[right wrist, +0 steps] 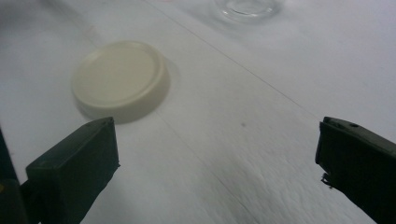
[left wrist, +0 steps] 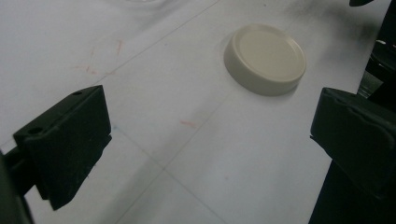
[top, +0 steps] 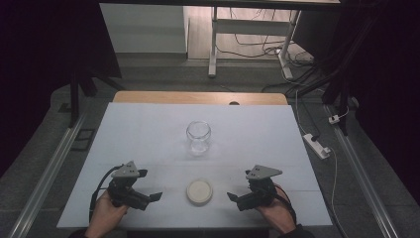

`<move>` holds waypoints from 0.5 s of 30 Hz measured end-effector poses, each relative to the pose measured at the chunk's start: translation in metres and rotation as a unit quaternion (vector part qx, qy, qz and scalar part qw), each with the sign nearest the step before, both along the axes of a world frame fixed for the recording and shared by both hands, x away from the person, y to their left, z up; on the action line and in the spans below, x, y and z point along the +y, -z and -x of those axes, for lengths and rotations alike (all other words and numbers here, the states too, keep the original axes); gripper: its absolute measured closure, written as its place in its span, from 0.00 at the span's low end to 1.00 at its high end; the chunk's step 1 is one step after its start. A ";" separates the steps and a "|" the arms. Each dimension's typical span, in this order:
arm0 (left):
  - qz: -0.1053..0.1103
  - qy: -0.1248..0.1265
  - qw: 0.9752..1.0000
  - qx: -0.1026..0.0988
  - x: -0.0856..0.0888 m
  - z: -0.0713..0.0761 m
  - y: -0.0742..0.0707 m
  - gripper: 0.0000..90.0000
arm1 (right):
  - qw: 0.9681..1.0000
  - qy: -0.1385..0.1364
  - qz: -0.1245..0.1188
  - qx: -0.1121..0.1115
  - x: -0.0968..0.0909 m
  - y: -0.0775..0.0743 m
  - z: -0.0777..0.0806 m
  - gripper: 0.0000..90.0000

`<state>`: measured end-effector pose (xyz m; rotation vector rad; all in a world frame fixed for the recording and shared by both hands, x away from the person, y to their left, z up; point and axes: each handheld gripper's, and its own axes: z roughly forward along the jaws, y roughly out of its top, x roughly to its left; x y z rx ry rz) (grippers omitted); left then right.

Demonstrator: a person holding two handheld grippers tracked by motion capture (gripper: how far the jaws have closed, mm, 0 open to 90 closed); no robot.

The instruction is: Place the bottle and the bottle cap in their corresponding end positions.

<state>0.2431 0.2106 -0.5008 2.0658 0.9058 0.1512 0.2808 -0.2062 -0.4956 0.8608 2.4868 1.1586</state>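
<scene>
On the white counter (top: 148, 134) a round cream lid (top: 199, 192) lies flat near the person's edge, its smooth top facing up, roughly midway between the two hand-held grippers. The left hand-held gripper (top: 151, 191) rests low over the counter to the left of the lid, held in the person's left hand (top: 106, 213), with its jaws pointing inward toward the lid; in the left gripper view its two black jaws stand wide apart with nothing between them but bare counter, and the lid (left wrist: 265, 58) sits ahead and to the right of the gap, apart from both jaws. The right hand-held gripper (top: 235, 201) mirrors it on the other side, held in the person's right hand (top: 277, 213), jaws pointing inward toward the lid; in the right gripper view its jaws are also spread wide and hold nothing, and the lid (right wrist: 120, 79) lies ahead near the left jaw, not touching it. Farther back, near the middle of the counter, a clear glass jar (top: 198, 138) stands upright with its mouth open, well apart from the lid and from both grippers; its base (right wrist: 247, 7) shows at the top edge of the right gripper view. Faint thin lines and a few small reddish marks cross the counter surface in the left gripper view.
</scene>
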 end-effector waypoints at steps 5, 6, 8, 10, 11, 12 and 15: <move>-0.007 -0.017 1.000 0.002 0.010 0.007 0.003 0.00 | 1.000 0.020 -0.001 0.001 -0.012 0.000 0.002 0.00; -0.008 -0.021 1.000 0.003 0.012 0.008 0.004 0.00 | 1.000 0.023 0.000 0.001 -0.014 0.000 0.003 0.00; -0.007 -0.028 1.000 0.005 0.016 0.011 0.005 0.00 | 1.000 0.029 0.000 0.003 -0.018 0.000 0.004 0.00; -0.006 -0.035 0.999 0.006 0.021 0.015 0.005 0.00 | 0.999 0.033 -0.001 0.004 -0.022 0.000 0.006 0.00; -0.005 -0.037 0.999 0.006 0.024 0.016 0.006 0.00 | 0.999 0.037 -0.002 0.007 -0.024 0.000 0.007 0.00; -0.004 -0.042 0.999 0.007 0.026 0.019 0.006 0.00 | 0.999 0.039 -0.003 0.007 -0.026 0.000 0.007 0.00; -0.001 -0.054 0.999 0.008 0.034 0.025 0.007 0.00 | 0.999 0.047 -0.004 0.010 -0.032 0.001 0.010 0.00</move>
